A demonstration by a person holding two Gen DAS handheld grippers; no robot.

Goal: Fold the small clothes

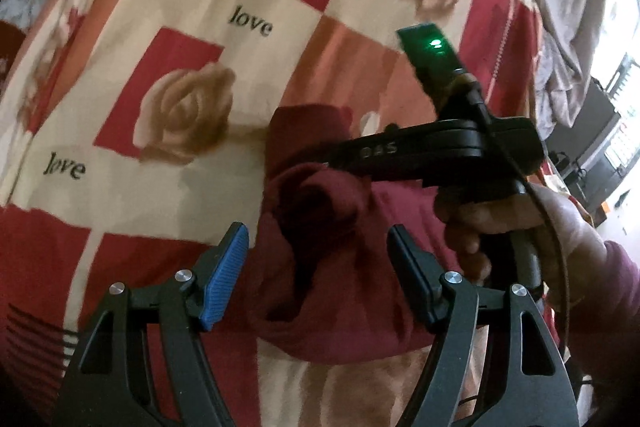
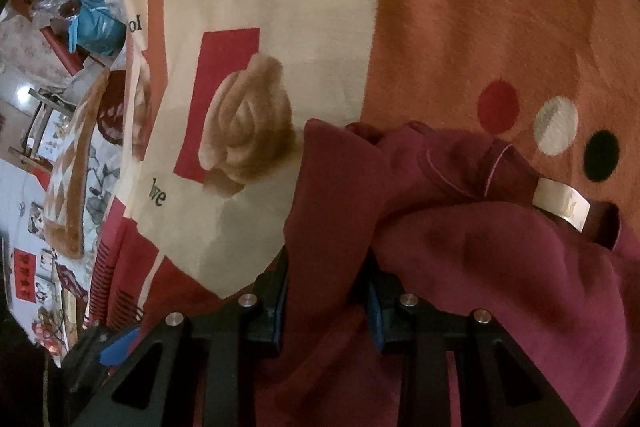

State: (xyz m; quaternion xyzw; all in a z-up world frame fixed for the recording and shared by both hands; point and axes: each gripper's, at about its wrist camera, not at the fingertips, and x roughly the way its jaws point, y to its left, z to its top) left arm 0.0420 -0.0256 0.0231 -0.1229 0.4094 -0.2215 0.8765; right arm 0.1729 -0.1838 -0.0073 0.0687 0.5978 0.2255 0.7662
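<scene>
Dark red garment (image 2: 460, 247) bunched on a blanket (image 2: 320, 67) printed with "love" and roses.

The right gripper (image 2: 326, 291) holds a fold of the garment between its blue pads; the cloth hides the tips. The left gripper (image 1: 318, 267) stands wide apart over the garment, holding nothing. A white label (image 2: 560, 203) on the garment is unreadable. The right tool's body reads "DAS", blurred.

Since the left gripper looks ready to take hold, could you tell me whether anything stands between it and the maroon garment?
Nothing visible does. The left gripper is open with the maroon garment bunched directly ahead of its fingers on the patterned blanket. The right gripper reaches in from the right farther along the cloth, not across the left's path.
</scene>
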